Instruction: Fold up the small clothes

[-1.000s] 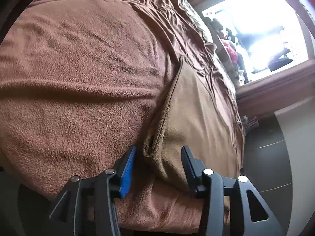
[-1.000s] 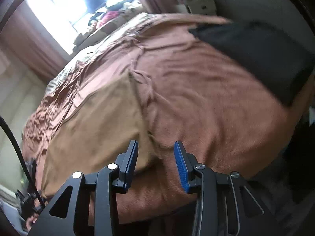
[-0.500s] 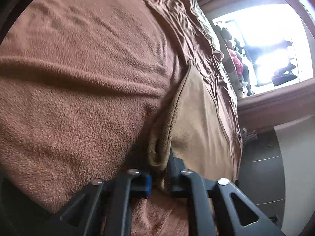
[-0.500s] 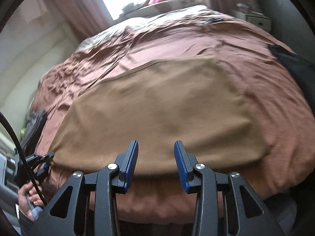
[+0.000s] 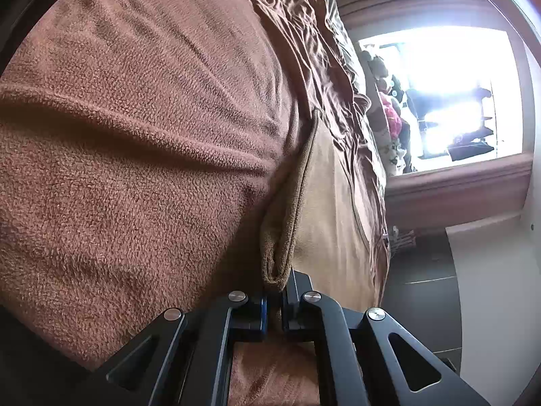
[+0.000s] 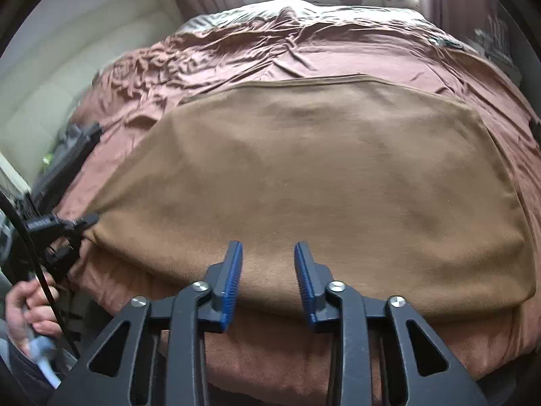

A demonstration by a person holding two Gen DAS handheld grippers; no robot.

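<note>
In the left wrist view, the left gripper (image 5: 274,299) is clenched on a corner of the tan cloth (image 5: 324,209), low and centre, on the brown blanket (image 5: 135,142).

In the right wrist view, the cloth (image 6: 321,182) is spread across mid-frame. The right gripper (image 6: 267,270) is closing above its near edge, nothing yet pinched. A hand (image 6: 25,308) is seen lower left.

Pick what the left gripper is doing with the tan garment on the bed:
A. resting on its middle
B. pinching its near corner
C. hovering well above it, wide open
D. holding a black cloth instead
B: in the left wrist view the left gripper is shut on the folded near corner of the tan garment, which lies on the brown blanket.
</note>
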